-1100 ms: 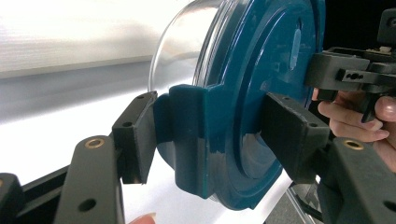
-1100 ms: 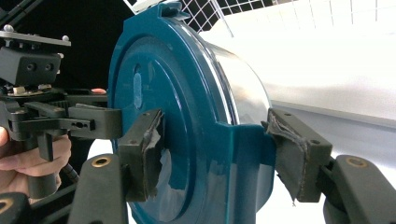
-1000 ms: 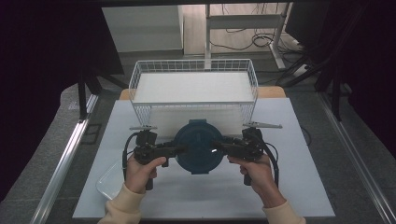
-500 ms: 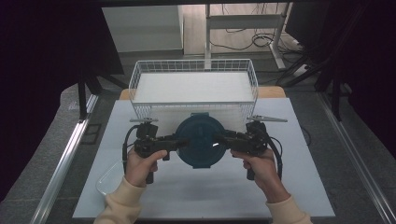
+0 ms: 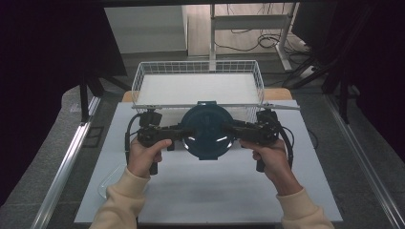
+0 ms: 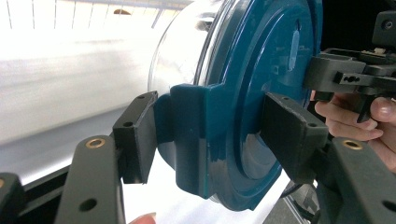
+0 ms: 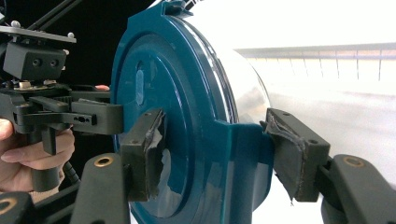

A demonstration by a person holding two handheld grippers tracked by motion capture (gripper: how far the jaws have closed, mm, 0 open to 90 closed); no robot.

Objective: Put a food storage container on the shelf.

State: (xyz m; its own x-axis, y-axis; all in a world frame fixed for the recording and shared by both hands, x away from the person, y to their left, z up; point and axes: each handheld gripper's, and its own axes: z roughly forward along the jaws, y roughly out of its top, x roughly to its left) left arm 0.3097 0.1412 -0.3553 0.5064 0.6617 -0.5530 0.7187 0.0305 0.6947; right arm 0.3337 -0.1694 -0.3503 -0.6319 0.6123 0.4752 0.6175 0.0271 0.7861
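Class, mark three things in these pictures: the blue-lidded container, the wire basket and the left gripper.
blue-lidded container (image 5: 207, 131), high view, centre of the lid.
wire basket (image 5: 198, 67), high view, far rim.
left gripper (image 6: 205, 135), left gripper view, midway between its fingertips, at the lid's clasp.

The table (image 5: 205, 191) is viewed from above; the blue-lidded container (image 6: 243, 107) is seen close from opposite sides by both gripper views.

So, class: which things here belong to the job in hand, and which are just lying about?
In the job:
- round container with a teal lid
- left gripper, clamped on one lid clasp
- right gripper, clamped on the opposite clasp
- wire basket, just beyond, probably its destination

Lying about:
- clear dish at the table's near left
- cables on the floor
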